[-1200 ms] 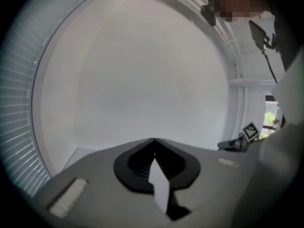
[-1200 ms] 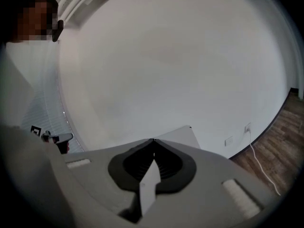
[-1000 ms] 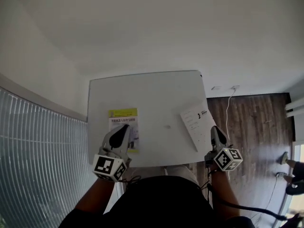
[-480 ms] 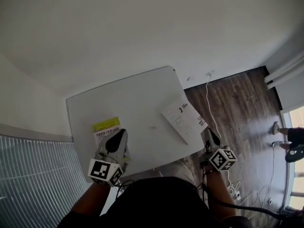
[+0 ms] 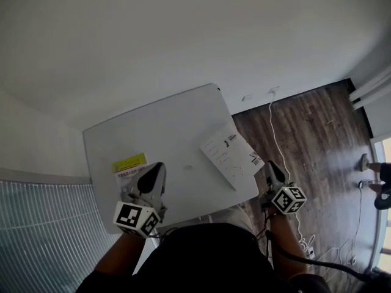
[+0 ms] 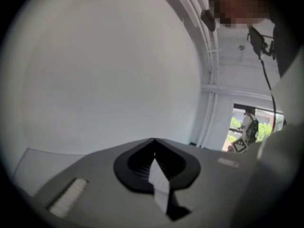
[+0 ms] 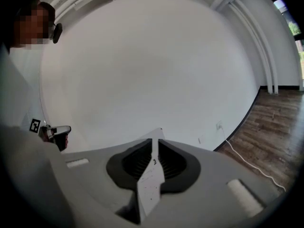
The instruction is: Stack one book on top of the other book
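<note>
A book with a yellow band (image 5: 128,166) lies at the near left of the white table (image 5: 165,127). My left gripper (image 5: 156,168) hovers over that book's right part and hides it; its jaws are shut with nothing held, as the left gripper view (image 6: 153,144) also shows. A white book (image 5: 231,154) lies askew at the table's right edge, one corner past it. My right gripper (image 5: 269,165) sits just off that corner, beyond the table. In the right gripper view (image 7: 155,139) its jaws meet, with only a speckled white sliver visible behind the tips.
Dark wooden floor (image 5: 317,133) lies right of the table, with a white cable (image 5: 280,127) trailing across it. A ribbed glazed wall (image 5: 43,231) runs along the left. A person's feet (image 5: 380,185) show at the far right edge. White wall stands behind the table.
The head view has swung, so the table sits further left and tilted. My left gripper has shifted from the yellow-banded book's middle towards its right side. The right gripper stays by the white book's corner.
</note>
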Tool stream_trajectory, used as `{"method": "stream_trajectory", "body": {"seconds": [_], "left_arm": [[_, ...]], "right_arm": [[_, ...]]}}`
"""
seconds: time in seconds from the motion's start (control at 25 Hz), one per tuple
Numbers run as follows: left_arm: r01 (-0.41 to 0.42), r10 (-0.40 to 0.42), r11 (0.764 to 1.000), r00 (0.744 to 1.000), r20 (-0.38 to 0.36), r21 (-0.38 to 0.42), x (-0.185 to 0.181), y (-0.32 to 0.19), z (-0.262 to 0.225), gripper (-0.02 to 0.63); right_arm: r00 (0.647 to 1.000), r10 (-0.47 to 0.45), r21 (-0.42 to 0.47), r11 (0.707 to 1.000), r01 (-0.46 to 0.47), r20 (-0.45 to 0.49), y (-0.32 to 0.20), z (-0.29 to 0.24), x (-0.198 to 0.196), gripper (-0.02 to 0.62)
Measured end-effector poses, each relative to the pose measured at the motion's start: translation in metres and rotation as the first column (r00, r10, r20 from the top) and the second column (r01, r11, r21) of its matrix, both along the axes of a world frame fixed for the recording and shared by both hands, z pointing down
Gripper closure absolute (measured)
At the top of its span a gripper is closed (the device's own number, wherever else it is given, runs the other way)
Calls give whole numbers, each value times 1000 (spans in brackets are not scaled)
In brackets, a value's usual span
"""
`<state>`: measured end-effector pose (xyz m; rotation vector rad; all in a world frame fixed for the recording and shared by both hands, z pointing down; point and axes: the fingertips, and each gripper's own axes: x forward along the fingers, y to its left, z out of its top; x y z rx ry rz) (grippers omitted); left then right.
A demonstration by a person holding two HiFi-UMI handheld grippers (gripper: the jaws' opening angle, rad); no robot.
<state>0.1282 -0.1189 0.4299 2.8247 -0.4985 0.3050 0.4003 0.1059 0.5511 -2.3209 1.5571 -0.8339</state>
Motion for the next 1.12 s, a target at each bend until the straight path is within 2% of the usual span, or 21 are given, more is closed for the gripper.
{"method": "stream_trajectory", "body": {"seconds": [0.08,0.2,0.4,0.52,0.8,0.96,1.12], "left_arm": [[-1,1,1000,1000,9,6,13,2,-1,600],[2,-2,999,1000,21,36,37,3,-8,600],[-5,4,1000,1000,11,28,73,12,-10,600],[-12,11,1000,999,44,26,87,17,-4,600],[38,-40,999,994,99,19,105,9,6,600],[26,-30,999,993,118,34,116,15,10,600],[12,-15,1000,987,158,16,123,20,28,600]], "right_arm": [[999,-46,-15,999,46,27,-1,13,5,492],[993,-94,-21,995,96,73,-4,31,11,440],[975,-145,-25,988,151,167,-7,64,16,364],[966,-173,-34,982,183,193,-7,79,19,341],[942,-214,-87,966,243,257,-3,119,26,310],[930,-232,-87,960,266,284,-3,132,27,295],[918,-238,-86,957,278,318,-1,147,26,285]]}}
